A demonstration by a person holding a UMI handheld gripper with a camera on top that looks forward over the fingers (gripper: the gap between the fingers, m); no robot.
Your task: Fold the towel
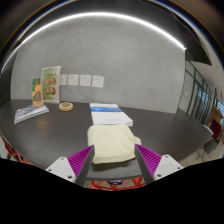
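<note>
A pale yellow towel (pixel 110 142) lies folded into a thick rectangle on the dark table (pixel 60 130), just ahead of my fingers, its near edge reaching in between them. My gripper (pixel 114 160) is open, with the purple-padded fingers (pixel 80 158) spread to either side of the towel's near corners. Nothing is held between them.
A white and blue folded cloth or packet (pixel 109 115) lies beyond the towel. A roll of tape (pixel 66 105) and a standing printed card (pixel 47 85) are at the far left, with papers (pixel 30 113) nearby. A grey wall stands behind; windows are at the right.
</note>
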